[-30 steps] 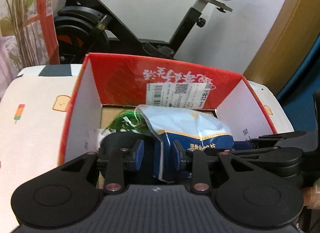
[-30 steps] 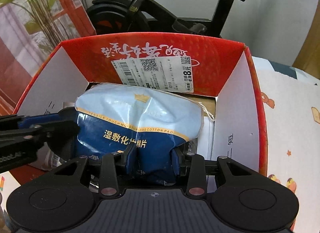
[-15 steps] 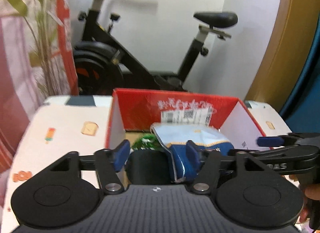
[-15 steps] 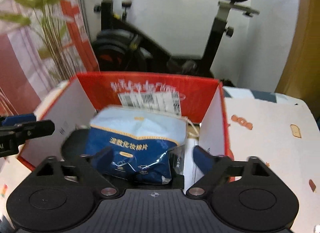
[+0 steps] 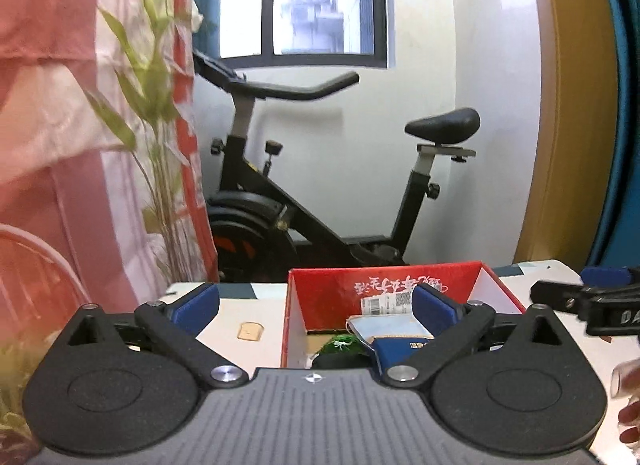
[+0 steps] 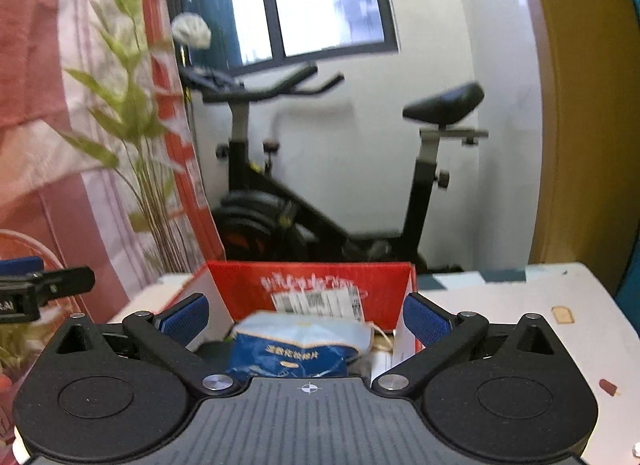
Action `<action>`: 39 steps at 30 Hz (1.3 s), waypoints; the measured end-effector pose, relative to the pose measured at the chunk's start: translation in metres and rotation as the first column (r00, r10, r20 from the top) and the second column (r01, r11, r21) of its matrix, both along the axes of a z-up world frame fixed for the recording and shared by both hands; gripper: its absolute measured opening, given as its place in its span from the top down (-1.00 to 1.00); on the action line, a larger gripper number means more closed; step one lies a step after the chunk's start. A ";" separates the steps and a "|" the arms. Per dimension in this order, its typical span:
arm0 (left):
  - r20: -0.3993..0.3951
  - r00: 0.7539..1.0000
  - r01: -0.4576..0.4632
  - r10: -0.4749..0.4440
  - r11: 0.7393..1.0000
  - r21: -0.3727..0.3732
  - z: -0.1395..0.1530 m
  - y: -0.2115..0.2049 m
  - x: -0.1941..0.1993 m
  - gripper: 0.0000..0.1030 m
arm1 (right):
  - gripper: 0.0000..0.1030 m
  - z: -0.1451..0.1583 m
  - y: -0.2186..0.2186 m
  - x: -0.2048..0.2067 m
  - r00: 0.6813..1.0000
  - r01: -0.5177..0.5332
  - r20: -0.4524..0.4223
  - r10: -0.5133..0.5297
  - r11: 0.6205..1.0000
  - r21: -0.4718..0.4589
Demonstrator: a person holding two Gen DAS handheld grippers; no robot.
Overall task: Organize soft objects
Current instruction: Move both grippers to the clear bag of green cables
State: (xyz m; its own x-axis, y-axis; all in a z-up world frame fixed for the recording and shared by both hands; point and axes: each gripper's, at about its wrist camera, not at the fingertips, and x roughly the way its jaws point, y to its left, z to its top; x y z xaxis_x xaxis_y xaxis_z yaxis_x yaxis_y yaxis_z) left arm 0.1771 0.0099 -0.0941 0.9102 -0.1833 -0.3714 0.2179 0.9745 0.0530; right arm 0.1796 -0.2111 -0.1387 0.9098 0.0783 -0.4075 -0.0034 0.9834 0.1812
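Left gripper [image 5: 316, 307]: jaws just opened, spread wide, nothing between pads, raised short of box. Red cardboard box [image 5: 404, 285] on patterned tablecloth [image 6: 520, 305]. Blue cotton-pad pack [image 6: 298, 349] lies inside box, beside green tassel [image 5: 340, 345]. Right gripper [image 6: 306, 319]: jaws just opened, wide, empty, clear of pack.

Cotton-pad bag [image 6: 298, 349] in box [image 6: 320, 285]

Both wrist cameras look forward and a little downward over the table, from close behind the red box [image 5: 384, 289] [image 6: 312, 285]. They share the box and the exercise bike [image 5: 320, 201] [image 6: 320, 205] (the left camera stands more to the left).
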 end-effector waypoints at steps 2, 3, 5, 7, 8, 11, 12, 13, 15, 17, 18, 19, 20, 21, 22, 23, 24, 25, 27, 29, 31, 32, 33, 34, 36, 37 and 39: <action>0.016 1.000 -0.002 0.002 1.000 -0.007 0.002 0.001 -0.011 -1.00 | -0.99 0.005 0.000 -0.015 0.999 0.002 0.041 -0.002 1.000 0.002; 0.024 1.000 -0.005 0.005 1.000 -0.013 0.002 0.002 -0.015 -1.00 | -0.99 0.007 0.001 -0.023 0.998 0.004 0.060 -0.004 1.000 0.002; 0.043 0.999 -0.020 0.021 0.999 -0.024 0.003 0.004 -0.026 -1.00 | -0.99 0.011 0.002 -0.035 0.997 0.003 0.083 -0.003 1.000 -0.007; 0.054 0.998 -0.031 0.033 0.999 -0.039 0.002 0.006 -0.037 -1.00 | -0.99 0.012 0.004 -0.047 0.996 0.011 0.089 -0.008 1.000 -0.027; 0.055 0.998 -0.032 0.035 0.998 -0.048 0.002 0.007 -0.041 -1.00 | -0.99 0.012 0.006 -0.052 0.996 0.016 0.091 -0.013 0.999 -0.033; 0.050 0.998 -0.021 0.026 0.996 -0.091 -0.003 0.014 -0.054 -1.00 | -0.99 0.010 0.009 -0.070 0.994 0.017 0.104 -0.014 0.999 -0.027; 0.043 0.999 -0.020 0.025 0.995 -0.103 -0.005 0.015 -0.058 -1.00 | -0.99 0.008 0.010 -0.075 0.994 0.018 0.109 -0.015 1.000 -0.025; 0.036 0.999 -0.027 0.032 0.994 -0.109 -0.007 0.016 -0.063 -1.00 | -0.99 0.006 0.012 -0.080 0.993 0.019 0.116 -0.016 0.999 -0.026; 0.025 0.998 -0.049 0.052 0.993 -0.111 -0.014 0.018 -0.070 -1.00 | -0.99 0.001 0.014 -0.090 0.992 0.021 0.124 -0.018 0.999 -0.024; 0.019 0.997 -0.067 0.069 0.993 -0.097 -0.022 0.018 -0.075 -1.00 | -0.99 -0.005 0.015 -0.099 0.990 0.015 0.138 -0.013 1.000 -0.014; 0.017 0.997 -0.076 0.078 0.993 -0.087 -0.026 0.017 -0.076 -1.00 | -0.99 -0.009 0.015 -0.102 0.989 0.010 0.146 -0.008 1.000 -0.010; 0.011 0.996 -0.087 0.088 0.993 -0.076 -0.030 0.017 -0.077 -1.00 | -0.99 -0.015 0.016 -0.106 0.989 0.004 0.151 -0.002 1.000 -0.010; -0.003 0.995 -0.097 0.097 0.993 -0.068 -0.036 0.017 -0.077 -1.00 | -0.99 -0.020 0.018 -0.108 0.989 -0.001 0.147 0.003 1.000 -0.013; -0.020 0.995 -0.101 0.100 0.993 -0.065 -0.041 0.018 -0.075 -1.00 | -0.99 -0.026 0.019 -0.109 0.991 0.000 0.132 0.003 1.000 -0.021; -0.039 0.994 -0.103 0.100 0.993 -0.065 -0.046 0.019 -0.073 -1.00 | -0.99 -0.031 0.021 -0.109 0.993 0.008 0.117 -0.004 0.999 -0.031; -0.061 0.993 -0.102 0.098 0.993 -0.065 -0.052 0.019 -0.071 -1.00 | -0.99 -0.037 0.023 -0.108 0.995 0.023 0.100 -0.018 0.999 -0.048; -0.076 0.992 -0.102 0.097 0.993 -0.060 -0.058 0.019 -0.070 -1.00 | -0.99 -0.042 0.027 -0.108 0.996 0.032 0.087 -0.026 0.997 -0.067; -0.092 0.991 -0.103 0.098 0.993 -0.053 -0.064 0.019 -0.069 -1.00 | -0.99 -0.048 0.029 -0.107 0.997 0.031 0.071 -0.025 0.996 -0.085; -0.129 0.988 -0.095 0.089 0.995 -0.042 -0.077 0.018 -0.066 -1.00 | -0.99 -0.060 0.033 -0.105 0.999 0.004 0.035 -0.001 0.995 -0.097; -0.168 0.983 -0.088 0.080 0.995 -0.039 -0.089 0.019 -0.062 -1.00 | -0.99 -0.074 0.035 -0.102 1.000 -0.010 0.000 0.010 0.996 -0.088; -0.205 0.977 -0.075 0.063 0.996 -0.050 -0.099 0.021 -0.058 -1.00 | -0.99 -0.087 0.037 -0.098 0.999 -0.019 -0.041 0.015 0.996 -0.082; -0.222 0.973 -0.072 0.057 0.996 -0.060 -0.104 0.022 -0.056 -1.00 | -0.99 -0.095 0.038 -0.096 0.998 -0.023 -0.059 0.018 0.996 -0.083; -0.237 0.970 -0.070 0.053 0.995 -0.065 -0.109 0.023 -0.053 -1.00 | -0.98 -0.102 0.039 -0.094 0.997 -0.028 -0.076 0.022 0.996 -0.085; -0.252 0.966 -0.068 0.049 0.995 -0.067 -0.113 0.024 -0.050 -0.99 | -0.96 -0.109 0.039 -0.091 0.995 -0.036 -0.097 0.028 0.996 -0.083; -0.273 0.961 -0.057 0.038 0.996 -0.063 -0.122 0.023 -0.047 -0.96 | -0.89 -0.122 0.037 -0.086 0.990 -0.053 -0.135 0.046 0.997 -0.050; -0.284 0.958 -0.050 0.031 0.997 -0.061 -0.126 0.021 -0.046 -0.94 | -0.83 -0.129 0.035 -0.084 0.987 -0.053 -0.150 0.048 0.998 -0.030; -0.307 0.952 -0.035 0.013 0.997 -0.067 -0.133 0.020 -0.042 -0.82 | -0.76 -0.139 0.031 -0.079 0.982 -0.055 -0.179 0.053 0.998 -0.004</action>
State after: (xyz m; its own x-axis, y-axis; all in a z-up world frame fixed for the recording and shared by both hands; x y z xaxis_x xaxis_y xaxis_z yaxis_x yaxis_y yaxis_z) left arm 0.1351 0.0300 -0.2275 0.7591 -0.1986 -0.6200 0.1890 0.9785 -0.0820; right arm 0.1010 -0.1800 -0.2777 0.8170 0.1208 -0.5638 -0.0249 0.9843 0.1747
